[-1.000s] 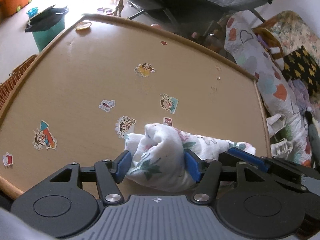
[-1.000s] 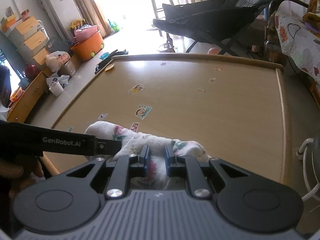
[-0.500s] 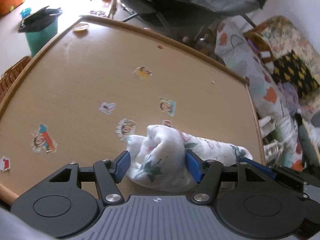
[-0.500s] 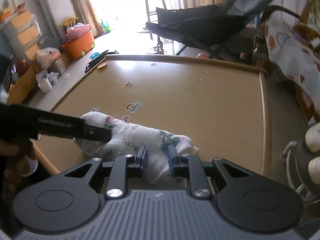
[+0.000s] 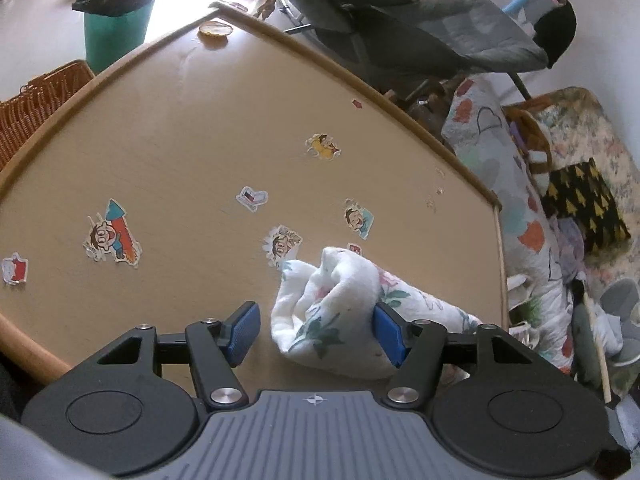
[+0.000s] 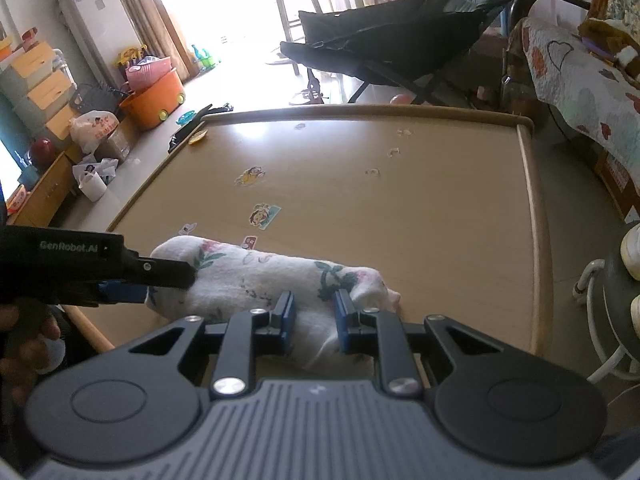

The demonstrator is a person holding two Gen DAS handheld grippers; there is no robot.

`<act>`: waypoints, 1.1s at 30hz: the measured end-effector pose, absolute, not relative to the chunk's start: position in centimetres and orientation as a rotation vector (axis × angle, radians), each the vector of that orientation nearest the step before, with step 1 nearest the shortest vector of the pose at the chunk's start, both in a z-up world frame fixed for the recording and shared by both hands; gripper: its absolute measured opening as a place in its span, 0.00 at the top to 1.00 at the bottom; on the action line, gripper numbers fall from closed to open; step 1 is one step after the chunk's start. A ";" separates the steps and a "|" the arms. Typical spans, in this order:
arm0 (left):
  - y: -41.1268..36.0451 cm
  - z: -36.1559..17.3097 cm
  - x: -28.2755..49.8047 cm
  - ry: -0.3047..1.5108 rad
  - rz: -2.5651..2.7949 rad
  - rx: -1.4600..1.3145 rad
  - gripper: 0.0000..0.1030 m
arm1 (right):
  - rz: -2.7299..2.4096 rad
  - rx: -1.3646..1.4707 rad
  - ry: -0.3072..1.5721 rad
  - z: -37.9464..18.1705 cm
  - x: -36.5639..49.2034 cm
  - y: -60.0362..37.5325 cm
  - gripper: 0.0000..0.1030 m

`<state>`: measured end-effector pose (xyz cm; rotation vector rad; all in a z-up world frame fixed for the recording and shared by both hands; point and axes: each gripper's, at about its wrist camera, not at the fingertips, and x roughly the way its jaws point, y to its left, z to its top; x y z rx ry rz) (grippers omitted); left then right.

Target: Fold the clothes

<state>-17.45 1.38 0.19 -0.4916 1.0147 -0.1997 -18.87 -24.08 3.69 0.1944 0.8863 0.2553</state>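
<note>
A white floral cloth (image 5: 340, 312) lies bunched in a roll near the front edge of the wooden table (image 5: 180, 140). My left gripper (image 5: 316, 332) is open around the roll's left end; only its right pad touches the cloth. In the right wrist view the cloth (image 6: 256, 276) stretches across the table front. My right gripper (image 6: 314, 320) stands narrowly open around the roll's right part, its jaws at both sides of the fabric. The left gripper (image 6: 132, 280) shows there at the roll's left end.
Cartoon stickers (image 5: 114, 236) dot the table. A wicker basket (image 5: 36, 108) and a teal bin (image 5: 112, 32) stand off its left side. A folding chair (image 6: 400, 40) stands behind it, a quilted bed (image 6: 580, 88) to the right.
My left gripper has shifted left, so its left pad has come away from the cloth. My right gripper's jaws have opened wider on the roll.
</note>
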 end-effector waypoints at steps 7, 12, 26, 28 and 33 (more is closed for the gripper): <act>-0.9 0.4 -17.4 1.012 -0.195 -0.348 0.40 | 0.240 0.246 0.872 5.0 -20.0 -24.3 0.67; -1.1 0.6 -17.0 1.017 -0.191 -0.343 0.40 | 0.118 0.229 0.787 7.8 -22.0 -24.1 0.46; -0.5 0.7 -16.6 1.024 -0.200 -0.336 0.38 | -0.005 0.447 0.930 2.3 -18.9 -25.9 0.43; -0.5 0.7 -16.4 1.029 -0.202 -0.337 0.38 | 0.001 0.454 0.938 2.1 -18.6 -26.0 0.43; -0.6 0.6 -16.0 1.046 -0.209 -0.342 0.32 | 0.024 0.482 0.949 1.9 -18.4 -26.3 0.47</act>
